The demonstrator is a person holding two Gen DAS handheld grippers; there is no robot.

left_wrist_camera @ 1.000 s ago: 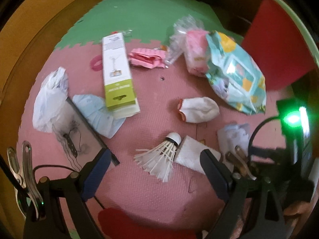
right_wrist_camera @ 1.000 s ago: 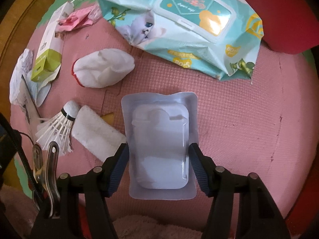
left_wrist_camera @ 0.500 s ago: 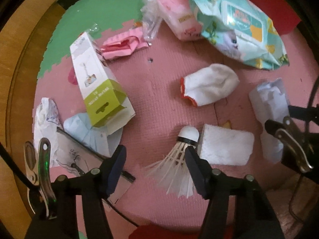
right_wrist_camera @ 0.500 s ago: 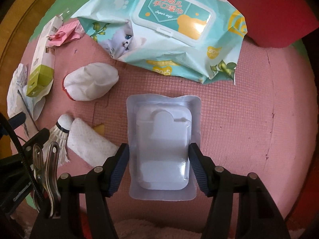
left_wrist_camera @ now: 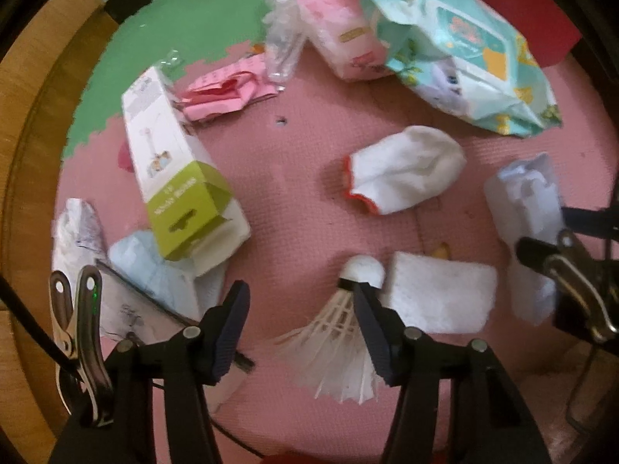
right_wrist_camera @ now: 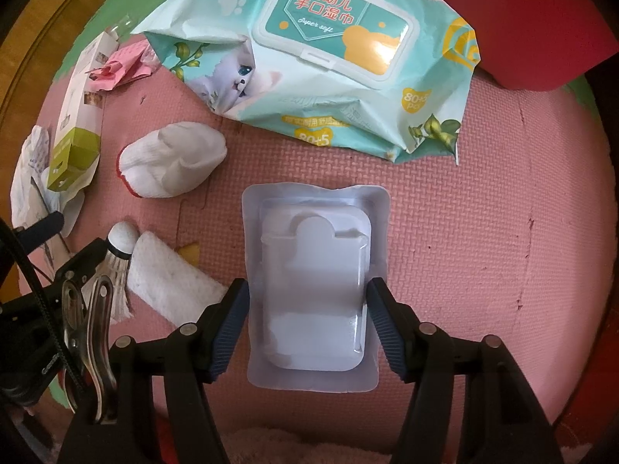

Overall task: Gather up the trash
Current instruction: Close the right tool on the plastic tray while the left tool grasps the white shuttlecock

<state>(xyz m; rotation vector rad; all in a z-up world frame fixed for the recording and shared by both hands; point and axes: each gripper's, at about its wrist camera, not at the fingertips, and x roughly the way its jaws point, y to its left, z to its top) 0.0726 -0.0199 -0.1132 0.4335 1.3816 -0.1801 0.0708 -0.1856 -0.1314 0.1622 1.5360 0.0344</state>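
On the pink foam floor mat (left_wrist_camera: 309,178), at about four o'clock between the fingers of the left gripper (left_wrist_camera: 300,323): one shuttlecock (left_wrist_camera: 340,332), cork at twelve o'clock, feathers fanned toward six, long axis roughly along the fingers; these are closing, the right-hand one over the feathers, no firm clamp visible. Right gripper (right_wrist_camera: 307,321): fingers either side of a clear blister tray (right_wrist_camera: 313,286), touching its edges, apparently clamped. Around: wet-wipes pack (right_wrist_camera: 329,58) at twelve o'clock, white sock (left_wrist_camera: 402,168), white pad (left_wrist_camera: 437,295) just beside the cork.

Bare pink mat (right_wrist_camera: 483,232) lay open right of blister pack (right_wrist_camera: 313,290); wipes pack (right_wrist_camera: 317,62) blocked ahead, sock (right_wrist_camera: 174,160) and shuttlecock (left_wrist_camera: 340,332) crowded left.
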